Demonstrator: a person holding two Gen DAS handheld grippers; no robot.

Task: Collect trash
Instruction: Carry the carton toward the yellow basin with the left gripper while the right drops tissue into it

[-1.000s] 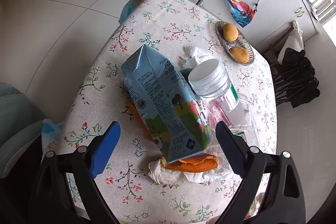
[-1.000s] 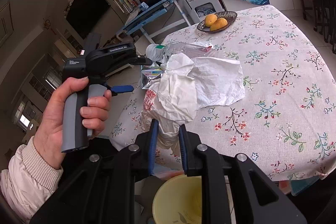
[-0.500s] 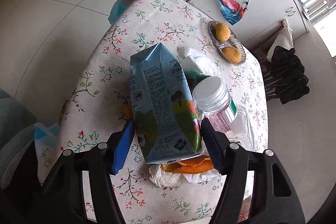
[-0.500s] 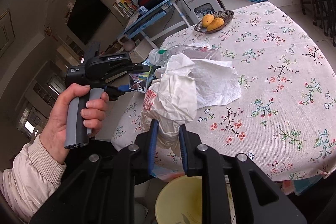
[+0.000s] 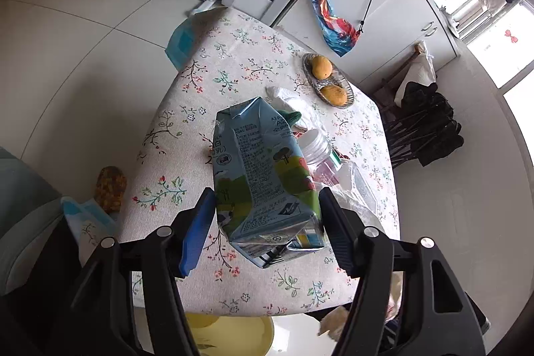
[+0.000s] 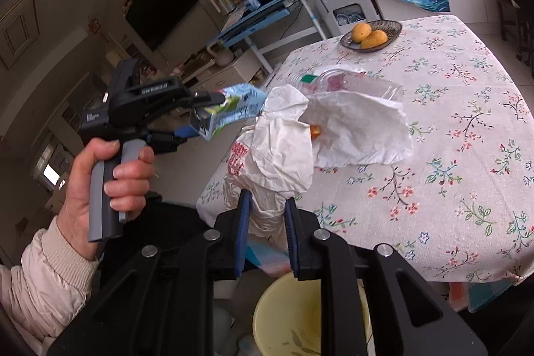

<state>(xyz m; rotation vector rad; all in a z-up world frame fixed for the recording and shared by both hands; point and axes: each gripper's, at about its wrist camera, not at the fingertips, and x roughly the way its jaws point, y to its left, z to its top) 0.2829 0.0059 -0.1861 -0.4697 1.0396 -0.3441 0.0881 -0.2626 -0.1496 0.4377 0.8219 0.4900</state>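
Overhead, the left gripper (image 5: 263, 224) has its two fingers clamped on one blue milk carton (image 5: 263, 175), lifted above the floral table (image 5: 213, 82). Right gripper (image 6: 264, 227) fingers pinch one crumpled white plastic bag (image 6: 283, 152). At two o'clock, two mangoes (image 5: 328, 80) fill one dish (image 5: 348, 85); one clear bottle (image 5: 333, 162) lies beside the carton; one yellow bin (image 6: 290, 319) stands below.

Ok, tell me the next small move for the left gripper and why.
Probably carry the milk carton over the yellow bin below the table edge and let go. The left gripper already grips the carton clear of the tablecloth, and the bin's mouth is open. The right gripper is busy pinching the white plastic bag.
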